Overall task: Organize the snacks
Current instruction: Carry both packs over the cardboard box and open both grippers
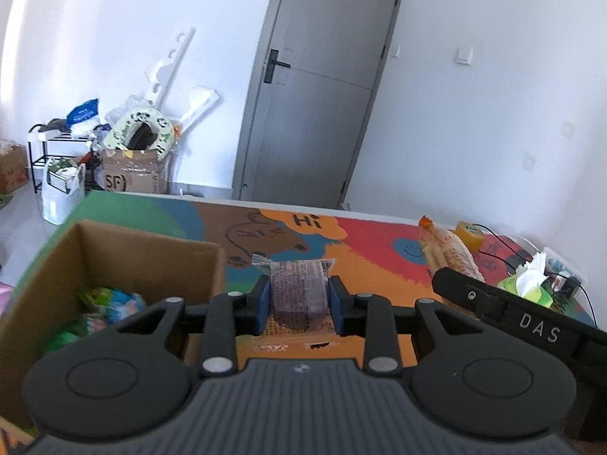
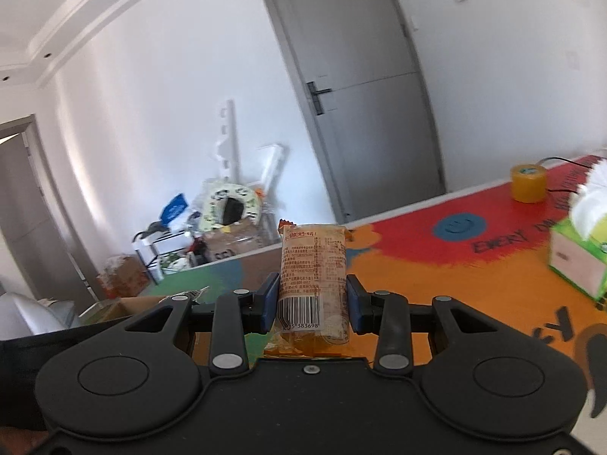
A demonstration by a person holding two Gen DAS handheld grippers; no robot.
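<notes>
Between the blue pads at the centre of the left wrist view sits a purplish wrapped snack (image 1: 299, 288), pinched from both sides by the left gripper (image 1: 299, 299) and held clear of the colourful table mat (image 1: 371, 242). At lower left of that frame stands the cardboard box (image 1: 125, 242), open, with a few green and blue packets (image 1: 110, 303) already inside. At centre of the right wrist view, the right gripper (image 2: 313, 299) is clamped on an orange snack packet (image 2: 313, 265), barcode toward the camera, also lifted off the mat; the box edge (image 2: 125, 305) shows at lower left. Toward the right edge lie a tape roll (image 2: 528, 183) and a tissue box (image 2: 576, 261). Judging by this, sorting is under way: some snacks are boxed, two are in hand and not yet dropped in, and no other loose snacks show.
</notes>
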